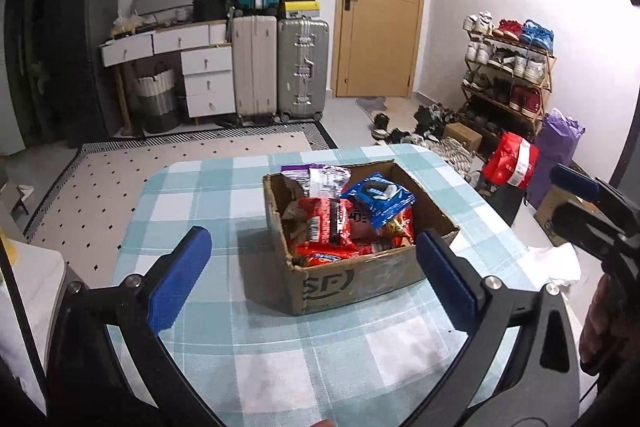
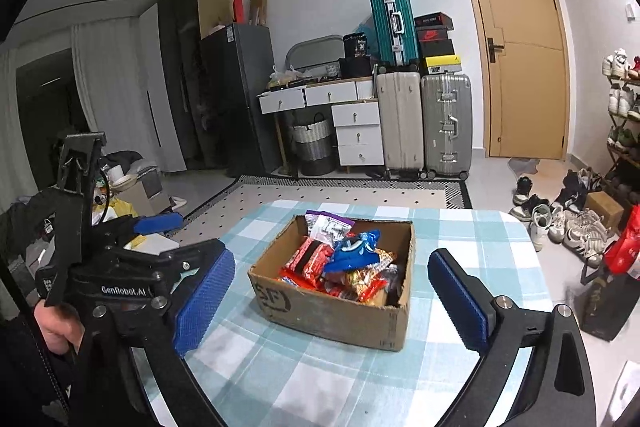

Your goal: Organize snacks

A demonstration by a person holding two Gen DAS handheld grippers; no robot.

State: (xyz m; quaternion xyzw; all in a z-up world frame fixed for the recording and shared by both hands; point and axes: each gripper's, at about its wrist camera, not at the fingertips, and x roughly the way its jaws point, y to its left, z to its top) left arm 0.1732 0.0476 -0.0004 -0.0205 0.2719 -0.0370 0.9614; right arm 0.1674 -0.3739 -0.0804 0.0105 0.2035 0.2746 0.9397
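Cardboard box (image 1: 352, 279) sits on the checked tablecloth (image 1: 208, 195), roughly mid-table, open top, full of snack packs. Blue cookie pack (image 1: 378, 197) lies on top twd the far side, red wrappers (image 1: 328, 223) below it, a purple/white pack (image 1: 320, 177) standing at the far end.

Left gripper (image 1: 312, 279): jaws spread wide, nothing btwn the blue pads. It's held on the near side of the box, above the cloth; in its own view the box shows through the gap, not touching either pad.

Right gripper (image 2: 332, 301): also spread wide, empty. Box (image 2: 336, 319) appears btwn its pads from its cam, apart from both, further out on the table.

Left gripper's body (image 2: 120, 267) sits at the left edge of the right cam view, w/ the hand (image 2: 56, 327) on its grip. No pack held by either.
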